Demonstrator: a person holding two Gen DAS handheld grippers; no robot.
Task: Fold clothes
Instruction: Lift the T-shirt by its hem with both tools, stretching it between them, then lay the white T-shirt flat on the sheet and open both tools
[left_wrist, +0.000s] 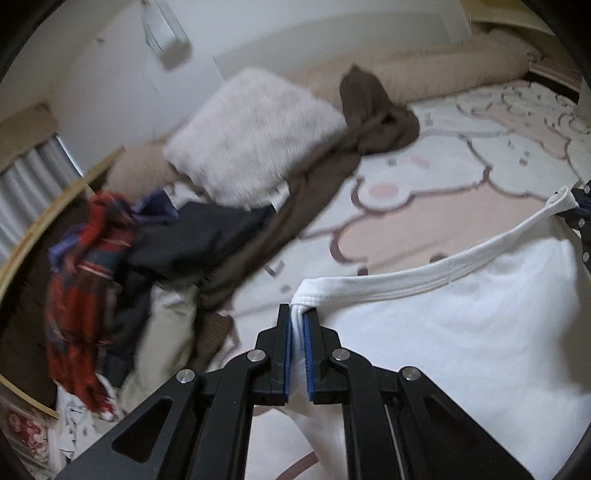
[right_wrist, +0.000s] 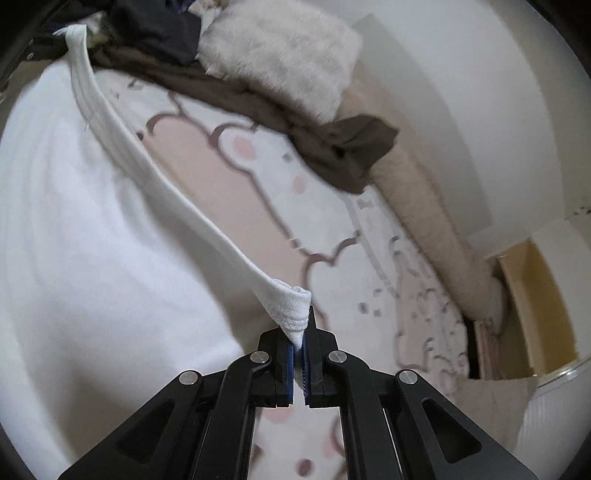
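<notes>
My left tongs (left_wrist: 298, 314) are clenched on one end of the white garment's (left_wrist: 461, 317) ribbed hem, and my right tongs (right_wrist: 300, 334) grip the other end, so the band stretches taut between them above the bed (left_wrist: 424, 177) with its cartoon sheet. A heap of other clothes (left_wrist: 155, 243) lies beside a fluffy pillow (left_wrist: 251, 136)
</notes>
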